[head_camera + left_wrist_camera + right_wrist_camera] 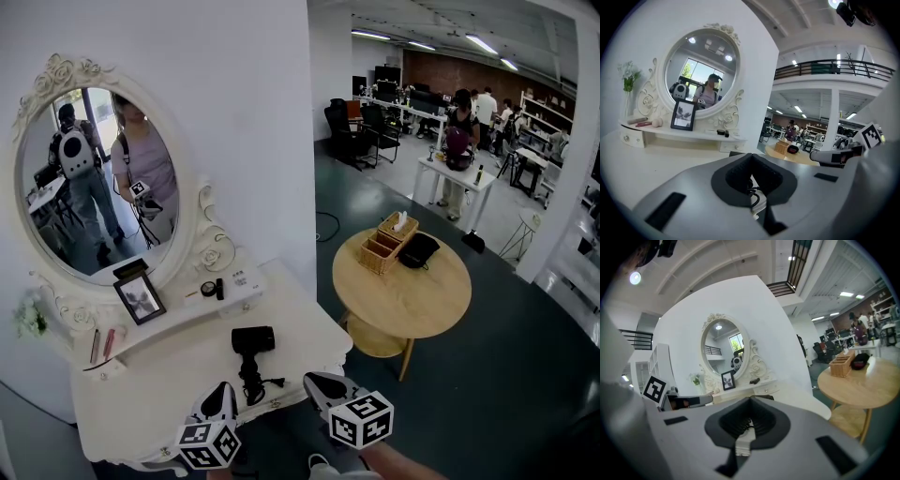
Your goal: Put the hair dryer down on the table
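Left gripper (751, 158): my jaws pressed together, nothing held. Right gripper (750, 403): same, closed and empty. Both low at near edge of white dressing table (159, 375). Hair dryer (253, 339) lies flat on tabletop, just ahead between both grippers, untouched. Cord (251, 382) trails toward me. Oval mirror (94, 178) behind.

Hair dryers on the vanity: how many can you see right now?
1. The black hair dryer lies flat on the white vanity table, below the mirror shelf, cord trailing toward the front edge. No other shows.
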A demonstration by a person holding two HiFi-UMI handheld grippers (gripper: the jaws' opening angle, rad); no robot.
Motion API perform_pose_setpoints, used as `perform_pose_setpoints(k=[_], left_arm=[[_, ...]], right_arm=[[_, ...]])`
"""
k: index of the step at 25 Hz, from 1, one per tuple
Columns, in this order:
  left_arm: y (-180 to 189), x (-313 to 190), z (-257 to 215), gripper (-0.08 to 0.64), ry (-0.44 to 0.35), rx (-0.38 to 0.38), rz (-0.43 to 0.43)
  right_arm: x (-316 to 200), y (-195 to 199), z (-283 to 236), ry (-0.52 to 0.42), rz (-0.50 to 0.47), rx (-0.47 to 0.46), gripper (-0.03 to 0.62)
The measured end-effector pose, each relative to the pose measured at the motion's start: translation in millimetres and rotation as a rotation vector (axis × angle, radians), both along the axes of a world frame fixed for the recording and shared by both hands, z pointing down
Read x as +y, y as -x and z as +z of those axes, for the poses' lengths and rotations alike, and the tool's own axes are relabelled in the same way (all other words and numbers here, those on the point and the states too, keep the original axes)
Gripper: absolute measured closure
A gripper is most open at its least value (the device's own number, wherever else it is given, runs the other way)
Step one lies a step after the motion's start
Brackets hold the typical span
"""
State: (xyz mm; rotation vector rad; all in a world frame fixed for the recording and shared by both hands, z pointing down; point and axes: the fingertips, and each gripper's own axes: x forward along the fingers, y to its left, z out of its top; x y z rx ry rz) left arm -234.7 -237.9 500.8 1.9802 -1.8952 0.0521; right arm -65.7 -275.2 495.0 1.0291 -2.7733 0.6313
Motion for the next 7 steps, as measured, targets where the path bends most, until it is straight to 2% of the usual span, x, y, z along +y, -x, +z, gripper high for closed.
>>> perform_pose_setpoints(k=[7], left_arm=[[7.7, 1.5, 1.1, 0.56, 0.01, -0.001, -0.018]], right_arm=[[1.0, 2.6, 0.8, 0.007, -0.003, 0.002, 0.591]])
